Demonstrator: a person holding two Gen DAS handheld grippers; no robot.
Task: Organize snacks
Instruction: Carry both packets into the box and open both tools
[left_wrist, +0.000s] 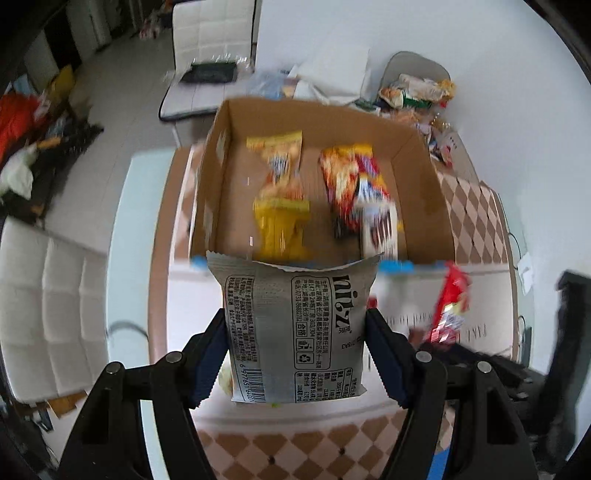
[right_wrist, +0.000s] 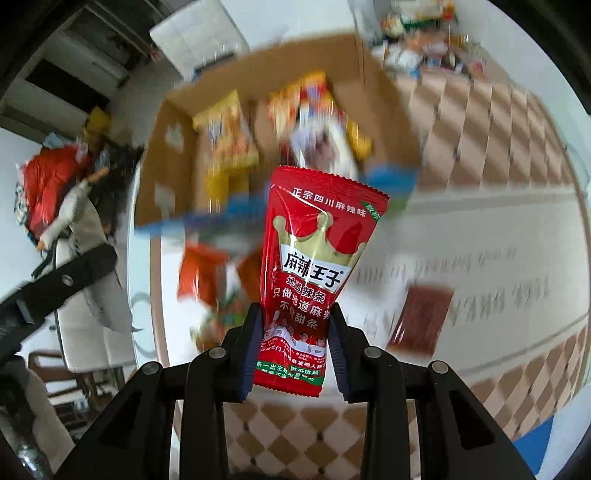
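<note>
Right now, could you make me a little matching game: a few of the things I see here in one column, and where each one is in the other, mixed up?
Things:
1. grey packet
2. red packet
3. yellow packet
4. dark red packet

Places:
A. lying in the cardboard box
B. clamped in the right gripper
C. lying on the table
D. clamped in the left gripper

Pairs: 1-D, 2-B, 3-A, 4-C

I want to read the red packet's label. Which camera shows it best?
The right wrist view: the red packet fills the centre, sharp, held in the right gripper. The left wrist view shows it only small and blurred.
</note>
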